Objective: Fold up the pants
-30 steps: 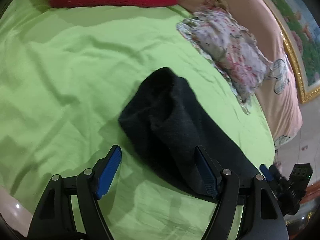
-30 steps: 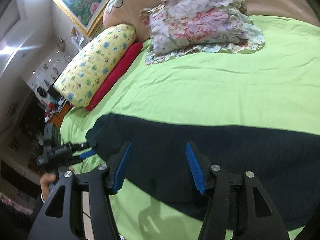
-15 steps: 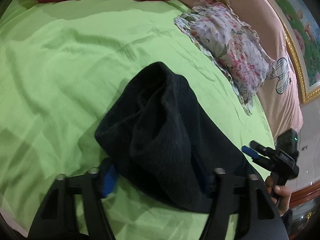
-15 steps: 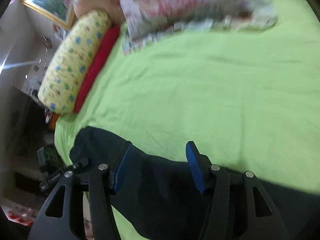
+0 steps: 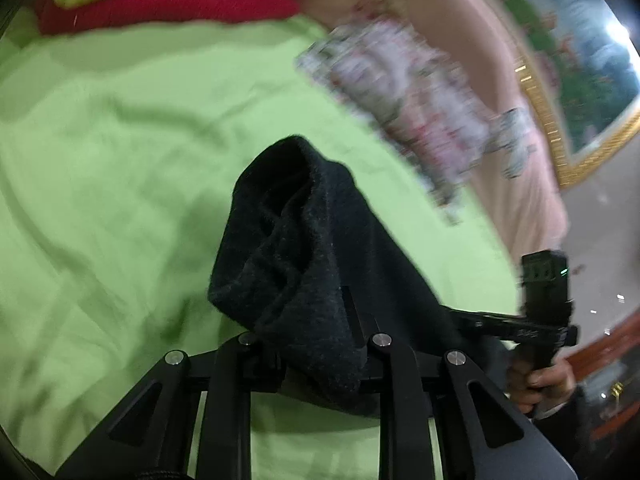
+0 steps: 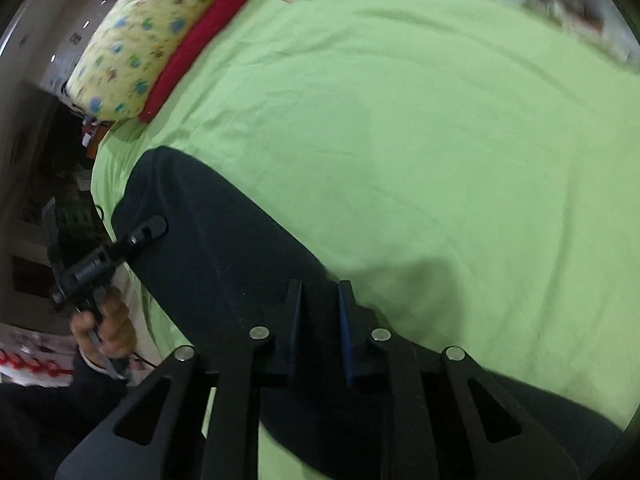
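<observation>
The black pants (image 5: 304, 264) lie along the near edge of a green bed sheet (image 5: 112, 184). In the left wrist view my left gripper (image 5: 312, 344) is shut on one end of the pants, and the cloth bunches up over the fingers and hides the pads. In the right wrist view my right gripper (image 6: 318, 308) is shut on the pants (image 6: 216, 240) near their long edge, with the blue pads nearly together. Each gripper shows in the other's view, my right gripper (image 5: 540, 312) at the right and my left gripper (image 6: 104, 260) at the left.
A yellow patterned pillow (image 6: 132, 44) and a red pillow (image 6: 200, 36) lie at the head of the bed. A floral pillow (image 5: 404, 92) rests against a pink headboard (image 5: 532, 184). A framed picture (image 5: 588, 68) hangs beyond. The bed's edge runs close behind both grippers.
Both grippers went from open to shut on the pants. The left end of the pants has been lifted and bunched; the right gripper moved down onto the fabric.
</observation>
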`<state>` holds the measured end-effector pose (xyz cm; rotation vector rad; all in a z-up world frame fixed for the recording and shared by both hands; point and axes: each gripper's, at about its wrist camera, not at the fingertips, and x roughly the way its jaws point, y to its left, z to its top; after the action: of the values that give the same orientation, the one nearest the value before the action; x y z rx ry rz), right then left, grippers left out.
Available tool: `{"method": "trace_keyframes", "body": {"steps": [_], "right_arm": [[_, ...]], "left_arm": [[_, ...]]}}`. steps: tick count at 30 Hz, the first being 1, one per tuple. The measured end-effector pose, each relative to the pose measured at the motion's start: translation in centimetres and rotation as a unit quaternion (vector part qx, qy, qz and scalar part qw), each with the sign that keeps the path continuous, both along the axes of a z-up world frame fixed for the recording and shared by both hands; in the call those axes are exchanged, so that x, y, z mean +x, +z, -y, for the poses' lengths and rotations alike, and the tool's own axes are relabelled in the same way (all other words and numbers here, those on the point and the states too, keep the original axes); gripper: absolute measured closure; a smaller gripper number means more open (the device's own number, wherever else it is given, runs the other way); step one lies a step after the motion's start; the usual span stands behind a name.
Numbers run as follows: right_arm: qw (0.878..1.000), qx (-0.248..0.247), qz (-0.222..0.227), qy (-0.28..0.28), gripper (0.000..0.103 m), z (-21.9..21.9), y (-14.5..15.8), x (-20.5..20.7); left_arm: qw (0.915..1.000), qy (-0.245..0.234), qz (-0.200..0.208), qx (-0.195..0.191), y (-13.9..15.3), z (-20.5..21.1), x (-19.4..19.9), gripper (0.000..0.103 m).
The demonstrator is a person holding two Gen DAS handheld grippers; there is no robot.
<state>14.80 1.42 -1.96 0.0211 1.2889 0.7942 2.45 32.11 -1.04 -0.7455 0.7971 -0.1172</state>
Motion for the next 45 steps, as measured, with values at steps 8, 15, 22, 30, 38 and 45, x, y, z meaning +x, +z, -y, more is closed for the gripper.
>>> {"method": "trace_keyframes", "body": {"steps": [8, 15, 22, 30, 38, 45], "right_arm": [[0.988, 0.047, 0.131, -0.074, 0.086, -3.3, 2.4, -0.5], [0.983, 0.030, 0.134, -0.124, 0.071, -7.2, -3.0, -1.0], [0.965, 0.100, 0.133, -0.203, 0.051, 1.6, 1.6, -5.4], [0.925, 0.126, 0.119, -0.338, 0.050, 13.8, 1.9, -13.3], [0.898, 0.111, 0.122, -0.407, 0.050, 18.9, 1.5, -17.7], [0.882, 0.104, 0.130, -0.440, 0.050, 21.4, 1.5, -19.2]], "left_arm": [[0.9978, 0.025, 0.045, 0.043, 3.3, -4.1, -2.1, 0.082], [0.9936, 0.019, -0.050, 0.099, -0.9, -7.3, -0.9, 0.074], [0.9804, 0.050, -0.029, 0.188, 2.5, -5.8, -4.1, 0.041], [0.9800, -0.062, 0.028, 0.187, 5.7, 2.0, -4.2, 0.034], [0.9527, -0.220, 0.047, 0.205, 5.1, 14.2, -2.5, 0.034], [0.9096, -0.322, 0.042, 0.260, 3.4, 23.3, -1.6, 0.034]]}}
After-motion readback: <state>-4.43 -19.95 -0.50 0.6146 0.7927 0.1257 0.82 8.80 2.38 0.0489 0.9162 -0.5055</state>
